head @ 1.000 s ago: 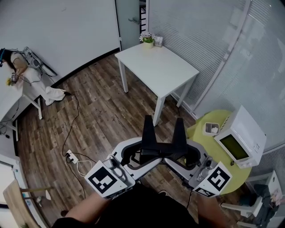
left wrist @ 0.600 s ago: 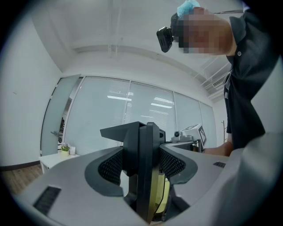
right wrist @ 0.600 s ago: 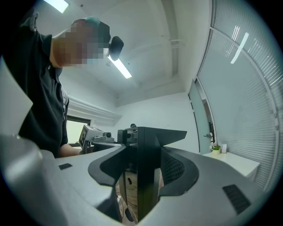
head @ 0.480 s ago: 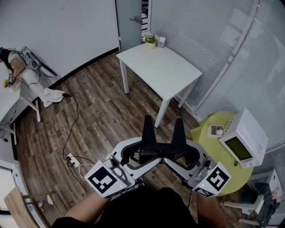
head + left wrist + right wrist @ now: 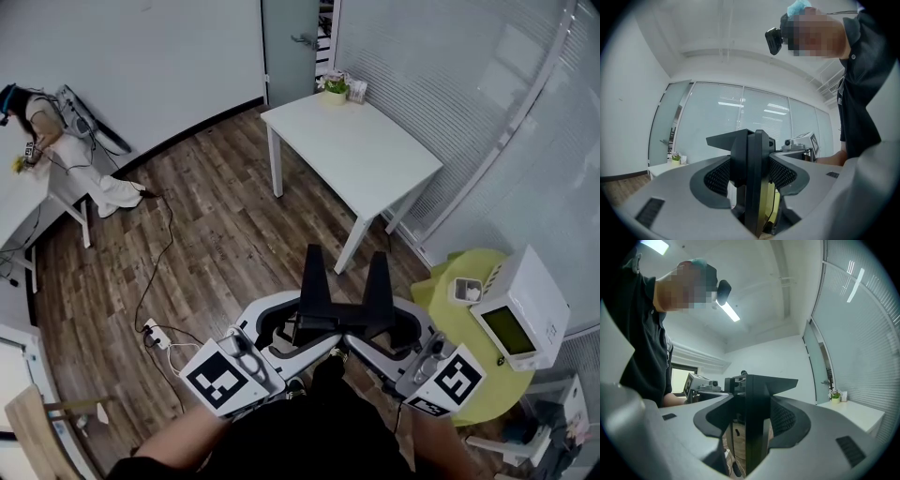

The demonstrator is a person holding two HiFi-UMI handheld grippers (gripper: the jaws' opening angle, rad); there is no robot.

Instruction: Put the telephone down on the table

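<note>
The telephone (image 5: 339,305) is a black body with two upright fins, held in the air over the wooden floor between both grippers. My left gripper (image 5: 286,330) is shut on its left end and my right gripper (image 5: 394,330) on its right end. In the left gripper view the grey jaws close on a thin black plate of the telephone (image 5: 753,178). The right gripper view shows that same edge-on hold on the telephone (image 5: 754,423). The white table (image 5: 375,178) stands ahead, beyond the telephone, with a small potted plant (image 5: 336,89) at its far corner.
A round yellow table (image 5: 459,342) at the right carries a white machine (image 5: 520,309) and a small box (image 5: 466,291). A power strip (image 5: 155,330) and cable lie on the floor at left. A person (image 5: 37,122) sits at a desk at far left. Glass walls run along the right.
I have moved across the room with the telephone. The white table and the yellow table have shifted right and down in the head view. Both grips look unchanged.
</note>
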